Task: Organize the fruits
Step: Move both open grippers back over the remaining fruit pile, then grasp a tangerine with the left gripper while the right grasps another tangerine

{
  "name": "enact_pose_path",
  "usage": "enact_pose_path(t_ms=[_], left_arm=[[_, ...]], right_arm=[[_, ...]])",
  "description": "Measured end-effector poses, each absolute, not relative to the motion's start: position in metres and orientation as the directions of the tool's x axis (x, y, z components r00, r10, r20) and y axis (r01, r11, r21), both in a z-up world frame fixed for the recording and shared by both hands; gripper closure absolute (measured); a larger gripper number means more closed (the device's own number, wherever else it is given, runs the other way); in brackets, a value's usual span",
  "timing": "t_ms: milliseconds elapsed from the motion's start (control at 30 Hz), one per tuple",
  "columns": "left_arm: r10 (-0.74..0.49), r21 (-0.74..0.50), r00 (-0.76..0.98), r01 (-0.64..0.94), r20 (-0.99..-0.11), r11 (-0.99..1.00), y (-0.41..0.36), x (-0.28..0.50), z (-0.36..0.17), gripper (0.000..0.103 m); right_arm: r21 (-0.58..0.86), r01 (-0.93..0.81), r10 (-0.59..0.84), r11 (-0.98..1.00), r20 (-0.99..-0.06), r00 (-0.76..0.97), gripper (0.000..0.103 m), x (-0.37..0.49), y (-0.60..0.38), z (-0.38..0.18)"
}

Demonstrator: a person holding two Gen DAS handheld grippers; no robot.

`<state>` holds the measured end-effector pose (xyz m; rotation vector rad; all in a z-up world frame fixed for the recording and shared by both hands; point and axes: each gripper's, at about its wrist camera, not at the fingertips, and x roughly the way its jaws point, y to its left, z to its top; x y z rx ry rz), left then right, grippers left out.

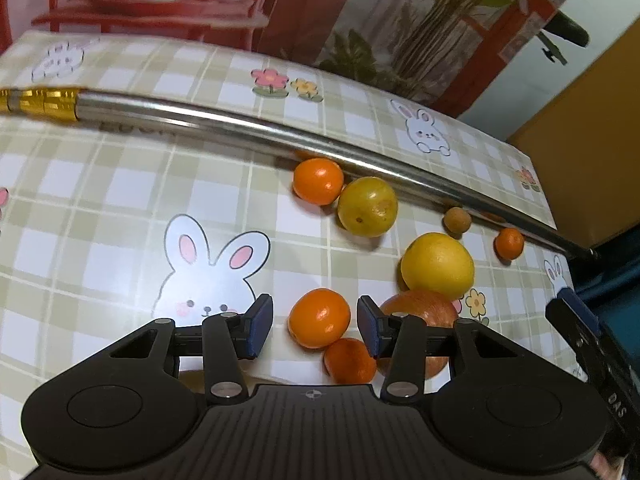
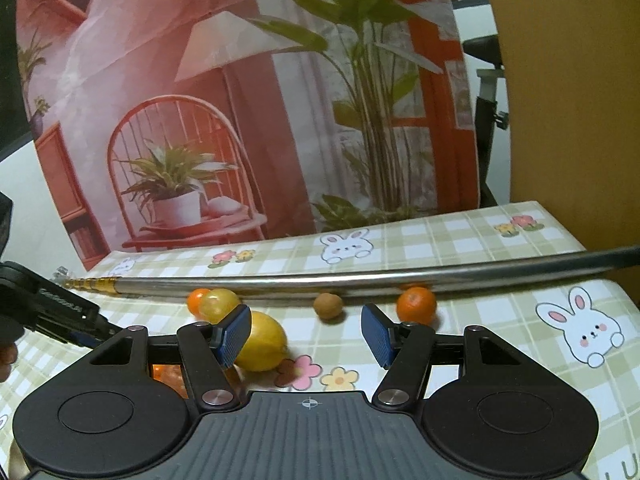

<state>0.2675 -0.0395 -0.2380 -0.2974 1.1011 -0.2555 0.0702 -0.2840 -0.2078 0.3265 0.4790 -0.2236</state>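
Fruits lie loose on a checked bunny tablecloth (image 1: 120, 200). In the left wrist view my left gripper (image 1: 315, 330) is open, with a small orange mandarin (image 1: 319, 318) between its blue pads. A second mandarin (image 1: 349, 361) and a red apple (image 1: 424, 312) lie beside it. Beyond are a lemon (image 1: 438, 266), a yellow-green fruit (image 1: 367, 207), another mandarin (image 1: 318, 181), a small brown fruit (image 1: 457, 220) and a small mandarin (image 1: 509, 243). My right gripper (image 2: 306, 334) is open and empty, with the lemon (image 2: 262, 346) by its left pad; the brown fruit (image 2: 328, 306) and a mandarin (image 2: 416, 305) lie ahead.
A long steel rod (image 1: 280, 136) with a gold end lies across the table behind the fruit; it also shows in the right wrist view (image 2: 360, 274). A printed backdrop (image 2: 280, 100) stands at the table's far edge. The right gripper's body shows at the left view's right edge (image 1: 588, 340).
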Motion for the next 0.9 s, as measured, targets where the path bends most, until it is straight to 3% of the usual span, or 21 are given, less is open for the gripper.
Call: enact_pose_path(t_ms=[333, 400, 500, 900], left_arm=[[-0.344, -0.368, 0.396, 0.018, -0.851, 0.930, -0.047, 0.279, -0.252, 0.055], [-0.351, -0.374, 0.396, 0.020, -0.848, 0.927, -0.048, 0.279, -0.255, 0.062], [-0.349, -0.373, 0.406, 0.021, -0.845, 0.928, -0.047, 0.278, -0.255, 0.062], [-0.292, -0.301, 0.542, 0.075, -0.788, 0.951, -0.040, 0.260, -0.222, 0.062]], right_arm=[[0.269, 0.297, -0.131, 0.916, -0.499, 0.857, 0.045, 0.071, -0.293, -0.218], [0.270, 0.299, -0.131, 0.915, -0.502, 0.855, 0.045, 0.071, -0.294, -0.219], [0.272, 0.302, -0.131, 0.914, -0.506, 0.852, 0.045, 0.070, -0.295, -0.221], [0.272, 0.340, -0.161, 0.900, -0.517, 0.841, 0.046, 0.069, -0.306, -0.234]])
